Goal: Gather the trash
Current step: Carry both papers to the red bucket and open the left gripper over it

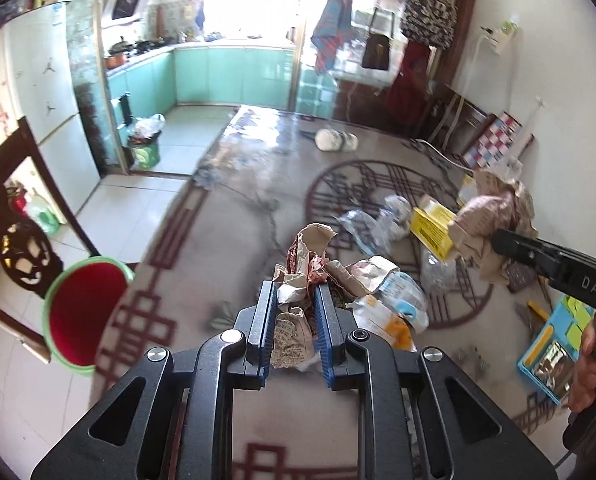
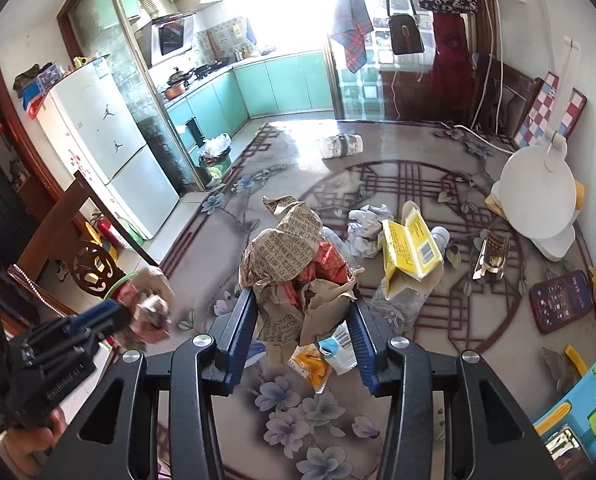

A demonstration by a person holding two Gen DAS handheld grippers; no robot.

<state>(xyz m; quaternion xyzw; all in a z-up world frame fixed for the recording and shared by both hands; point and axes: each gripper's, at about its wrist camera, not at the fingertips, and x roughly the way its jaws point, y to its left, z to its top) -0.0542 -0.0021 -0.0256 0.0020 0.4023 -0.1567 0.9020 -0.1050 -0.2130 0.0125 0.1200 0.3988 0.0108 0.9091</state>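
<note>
My left gripper is shut on a crumpled wad of brown printed paper with red scraps, held above the table. It also shows at the left of the right wrist view. My right gripper is shut on a bigger wad of crumpled newspaper; it shows at the right of the left wrist view. On the glass-topped patterned table lie a yellow carton, crumpled clear plastic, an orange and white wrapper and a plastic bottle. A red bin with a green rim stands left of the table.
A dark phone, a white lamp base, a blue tray and a rolled white bundle are on the table. A wooden chair stands at the left. A fridge and the kitchen lie beyond.
</note>
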